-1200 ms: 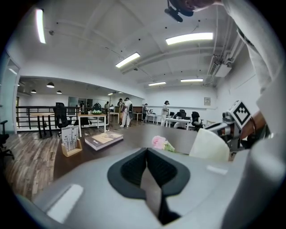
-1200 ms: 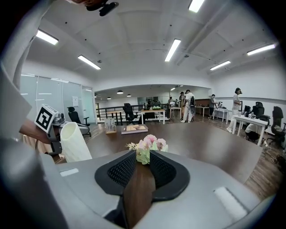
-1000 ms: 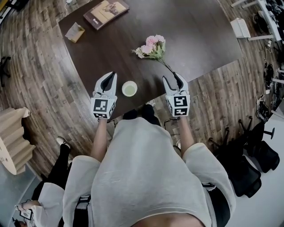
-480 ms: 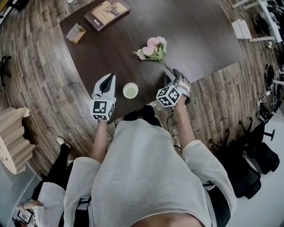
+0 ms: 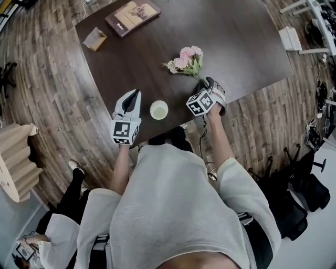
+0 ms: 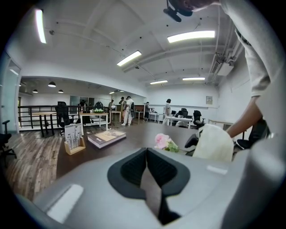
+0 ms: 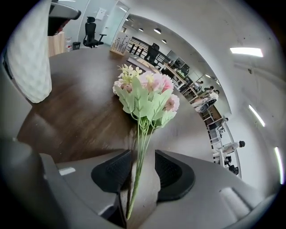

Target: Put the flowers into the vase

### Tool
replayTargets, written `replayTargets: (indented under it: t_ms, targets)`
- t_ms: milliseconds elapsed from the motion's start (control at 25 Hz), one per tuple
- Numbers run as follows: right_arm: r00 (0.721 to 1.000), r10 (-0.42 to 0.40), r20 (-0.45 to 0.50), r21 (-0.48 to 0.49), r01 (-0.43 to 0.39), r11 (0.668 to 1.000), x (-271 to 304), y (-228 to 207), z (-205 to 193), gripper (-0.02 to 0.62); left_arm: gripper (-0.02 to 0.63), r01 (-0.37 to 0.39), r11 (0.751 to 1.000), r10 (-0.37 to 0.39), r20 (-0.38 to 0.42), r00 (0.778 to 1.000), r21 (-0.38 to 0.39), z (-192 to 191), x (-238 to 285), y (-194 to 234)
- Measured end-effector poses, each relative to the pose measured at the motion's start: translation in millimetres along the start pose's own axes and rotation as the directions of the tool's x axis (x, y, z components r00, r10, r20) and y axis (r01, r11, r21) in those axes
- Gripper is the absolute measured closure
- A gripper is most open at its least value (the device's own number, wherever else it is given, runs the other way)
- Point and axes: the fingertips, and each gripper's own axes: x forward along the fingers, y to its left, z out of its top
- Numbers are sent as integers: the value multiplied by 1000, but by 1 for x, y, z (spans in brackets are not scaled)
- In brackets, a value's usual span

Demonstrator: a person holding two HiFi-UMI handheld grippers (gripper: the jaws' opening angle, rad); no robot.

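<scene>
The flowers (image 7: 147, 96) lie on the table (image 7: 76, 120), pink and cream heads and pale green leaves pointing away from the right gripper (image 7: 143, 155). Their thin green stems (image 7: 139, 147) run back between its fingers (image 7: 111, 172), closer to the left one than to the right. The fingers stand spread, with a clear gap on the right side of the stems. They have just been closing, but the pads do not pinch the stems from both sides. Whether the stems touch the left pad I cannot tell.

Left of these fingers, apart from the flowers, stands the vase (image 5: 159, 110), white with a textured wall, upright, mouth up. In the head view it sits between the two grippers, near the table's edge closest to the person.

The left gripper (image 6: 146, 151) is just left of the vase. Its fingers are pressed together with nothing between them, and they point across the table.

Well beyond those fingertips, at the table's far side, lie a book (image 5: 132, 16) and a small card holder (image 5: 95, 38). A wooden floor (image 5: 47, 94) surrounds the table. The left gripper view shows people (image 6: 127, 109) standing far off in the room.
</scene>
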Motion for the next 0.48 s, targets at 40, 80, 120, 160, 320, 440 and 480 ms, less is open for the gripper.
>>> replayTargets:
  t_ms: [40,80,120,160,320,440,480]
  targets:
    - [1000,2,-5,-3,-2,1000,3,-1,1,435,594,-2,1000,2,1,1000,1,0,-1,0]
    - [1000,1,-10,-7,-1,1000,6,-1,1,440,594,-3,1000,3,1,1000,1,0,-2,1]
    - [1000,-3,-15,-9,3,1000,8,-3,1,457,594,-6,1000,6,0,1000,2,0,-3,2]
    - [1000,-11,-20,-11,11,1000,9,-4,1,487,594,-9,1000,9,-2,1000,1,-1,-5,3]
    - [999,-46,-18,-2,46,999,10,-10,1,557,594,-23,1000,23,-6,1000,2,-3,-11,8]
    - [999,-51,-8,16,51,999,9,-11,1,575,594,-30,1000,30,-5,1000,2,-3,-14,9]
    - [999,-49,-6,23,50,999,9,-11,1,577,594,-30,1000,30,-6,1000,2,-3,-14,8]
